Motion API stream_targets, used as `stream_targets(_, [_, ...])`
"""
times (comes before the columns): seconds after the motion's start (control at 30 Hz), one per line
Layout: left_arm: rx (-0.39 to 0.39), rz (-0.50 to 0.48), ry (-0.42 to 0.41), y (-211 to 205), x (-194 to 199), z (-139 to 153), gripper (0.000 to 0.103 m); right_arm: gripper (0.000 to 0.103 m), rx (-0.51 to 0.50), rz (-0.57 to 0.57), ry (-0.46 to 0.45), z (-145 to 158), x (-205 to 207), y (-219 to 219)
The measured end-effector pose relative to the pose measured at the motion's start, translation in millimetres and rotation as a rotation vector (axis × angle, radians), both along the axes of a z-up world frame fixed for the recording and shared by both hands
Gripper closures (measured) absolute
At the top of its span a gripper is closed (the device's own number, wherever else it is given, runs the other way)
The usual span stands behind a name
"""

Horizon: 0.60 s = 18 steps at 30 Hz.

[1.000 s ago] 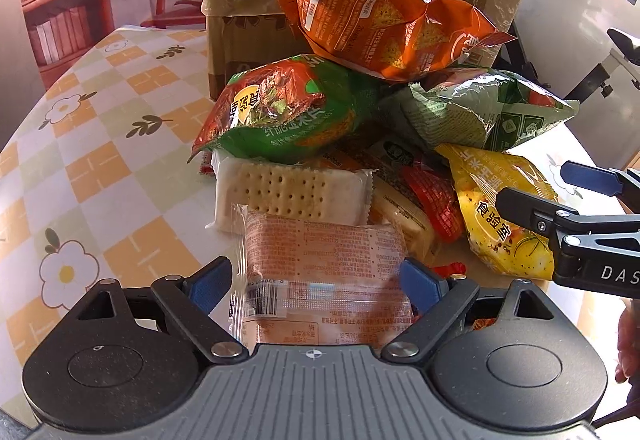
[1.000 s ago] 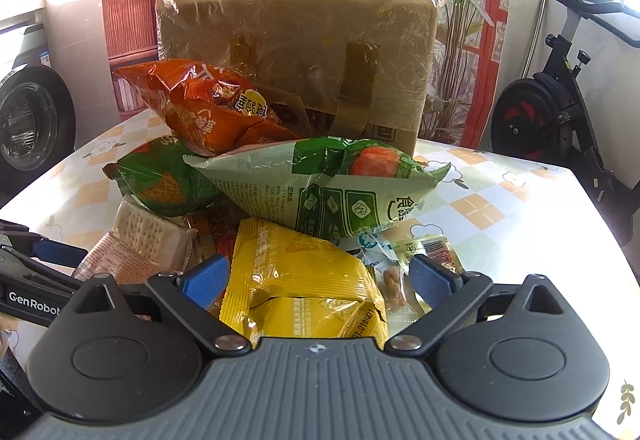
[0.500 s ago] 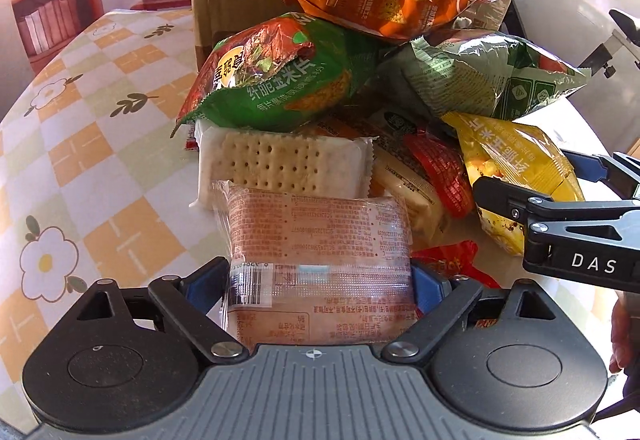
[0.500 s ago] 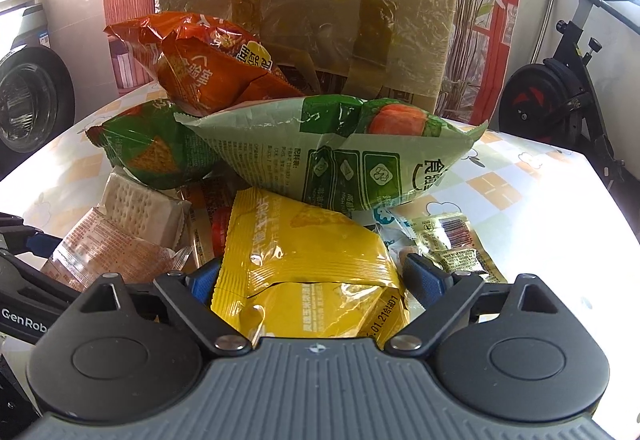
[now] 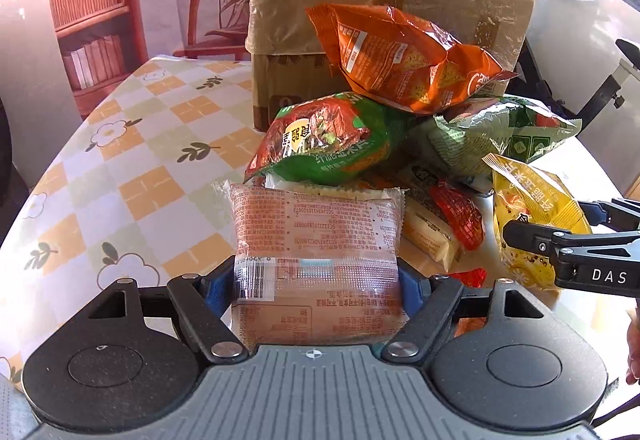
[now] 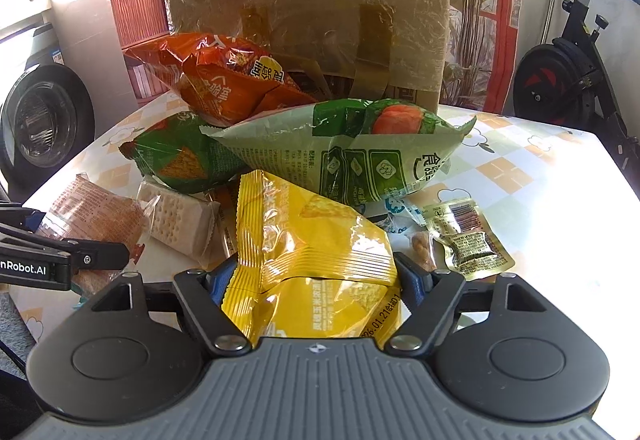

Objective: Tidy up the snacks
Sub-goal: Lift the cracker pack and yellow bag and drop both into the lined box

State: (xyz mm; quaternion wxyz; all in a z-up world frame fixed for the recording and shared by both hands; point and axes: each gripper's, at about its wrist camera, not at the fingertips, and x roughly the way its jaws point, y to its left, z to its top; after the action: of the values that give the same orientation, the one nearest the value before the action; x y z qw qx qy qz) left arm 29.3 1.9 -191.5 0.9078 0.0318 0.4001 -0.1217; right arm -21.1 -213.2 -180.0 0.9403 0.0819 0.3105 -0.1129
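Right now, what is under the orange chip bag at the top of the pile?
The orange chip bag rests on the red-and-green bag and the pale green bag, leaning against the wrapped box. Anything directly beneath it is hidden.

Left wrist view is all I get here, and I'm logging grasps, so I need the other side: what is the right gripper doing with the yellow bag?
Observer: The right gripper is shut on the yellow chip bag, pinching its lower half.
Operator: Anything lying beyond that bag that I can't see?
Observer: Yes, a small gold peanut packet lies flat on the table, to the bag's right.
Operator: What rests on top of the yellow bag?
Observer: The pale green chip bag overlaps its far end.
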Motion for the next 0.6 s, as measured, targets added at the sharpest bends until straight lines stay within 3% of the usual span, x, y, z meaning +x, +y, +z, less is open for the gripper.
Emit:
stream_targets(0.37, [0.014,0.025,-0.141,6,-20,34,0.023,0.027,0.053,-0.017,-0.091,32,-28,8])
stream_targets(0.6, [-0.009,0.025,-0.249,13,-21,69,0.023,0.027,0.057,-0.021,-0.212,72,-45,12])
